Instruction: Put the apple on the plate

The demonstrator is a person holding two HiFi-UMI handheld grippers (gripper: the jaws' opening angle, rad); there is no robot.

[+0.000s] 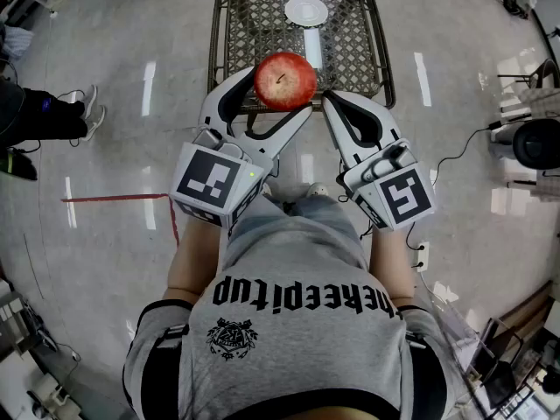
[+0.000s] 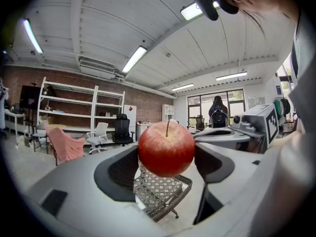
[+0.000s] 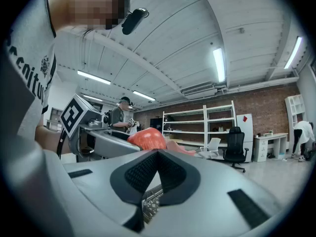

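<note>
Clamping the red apple (image 1: pixel 285 80) between widely spread jaws, the left gripper (image 1: pixel 278 94) holds the fruit stem-up in the air over the near edge of the wire-mesh tabletop (image 1: pixel 354 46). The white plate (image 1: pixel 306 10) lies near the middle of the tabletop's far edge, well apart from the apple and with nothing on it. The right gripper (image 1: pixel 331 103) sits just beside the apple on its right, its jaws pressed together with nothing between them.
</note>
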